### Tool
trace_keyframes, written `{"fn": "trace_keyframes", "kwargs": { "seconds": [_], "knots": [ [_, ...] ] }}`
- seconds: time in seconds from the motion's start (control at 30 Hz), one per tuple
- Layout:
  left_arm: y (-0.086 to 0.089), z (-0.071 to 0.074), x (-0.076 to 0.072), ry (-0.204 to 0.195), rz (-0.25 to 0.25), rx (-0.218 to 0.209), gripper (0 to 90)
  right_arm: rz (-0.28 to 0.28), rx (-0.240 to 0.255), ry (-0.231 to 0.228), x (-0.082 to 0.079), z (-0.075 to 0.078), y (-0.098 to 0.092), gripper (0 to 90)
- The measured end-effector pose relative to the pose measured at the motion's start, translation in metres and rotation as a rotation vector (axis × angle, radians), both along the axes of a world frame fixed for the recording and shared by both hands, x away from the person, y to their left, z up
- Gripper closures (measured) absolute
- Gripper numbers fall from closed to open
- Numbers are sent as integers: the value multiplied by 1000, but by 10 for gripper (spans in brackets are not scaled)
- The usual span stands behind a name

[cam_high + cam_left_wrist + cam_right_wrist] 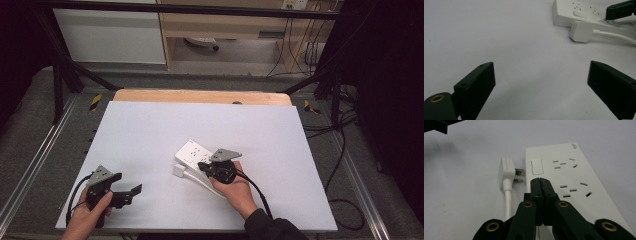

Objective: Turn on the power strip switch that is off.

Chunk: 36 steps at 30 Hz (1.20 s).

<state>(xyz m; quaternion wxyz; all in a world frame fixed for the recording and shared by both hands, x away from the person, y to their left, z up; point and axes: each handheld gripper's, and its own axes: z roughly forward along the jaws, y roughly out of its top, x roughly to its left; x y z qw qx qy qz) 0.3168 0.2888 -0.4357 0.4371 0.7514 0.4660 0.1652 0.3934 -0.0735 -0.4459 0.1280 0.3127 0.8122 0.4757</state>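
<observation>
White plug (507, 171) prongs show beside the clenched right tool (541, 181) (left tool (540, 85) released).

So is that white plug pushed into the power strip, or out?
Out. The white plug lies on the table beside the power strip, its metal prongs bare and pointing at the strip's side.

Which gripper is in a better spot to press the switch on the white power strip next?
Probably the right gripper: its shut jaws sit over the power strip, just short of the switch. The left gripper is open, off to the side on the bare table.
</observation>
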Motion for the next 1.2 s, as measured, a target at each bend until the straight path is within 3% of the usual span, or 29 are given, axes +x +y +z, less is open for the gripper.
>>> {"fn": "trace_keyframes", "kwargs": {
  "seconds": [1.2],
  "knots": [
    [0,0,0,3,1,2,78,-11,-9,8,0,-1,1,900]
  ]
}}
